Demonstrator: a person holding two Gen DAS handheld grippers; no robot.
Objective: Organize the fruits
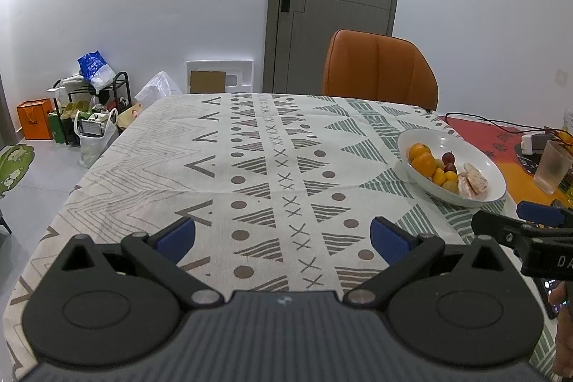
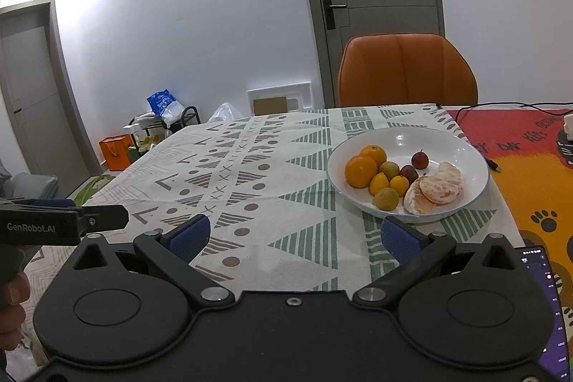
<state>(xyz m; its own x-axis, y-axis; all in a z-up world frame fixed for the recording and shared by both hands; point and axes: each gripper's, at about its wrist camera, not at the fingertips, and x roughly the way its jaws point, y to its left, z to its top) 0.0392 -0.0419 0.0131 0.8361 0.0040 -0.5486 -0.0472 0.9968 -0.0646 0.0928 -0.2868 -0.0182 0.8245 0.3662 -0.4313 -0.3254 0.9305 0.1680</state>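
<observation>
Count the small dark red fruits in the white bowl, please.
2. One red fruit sits toward the far middle of the white bowl; the other lies just nearer, beside the peeled citrus pieces. More may hide under other fruit.

White bowl w/ oranges, small fruits & peeled segments sits on patterned tablecloth. Right gripper spread wide, empty, just before bowl.
</observation>
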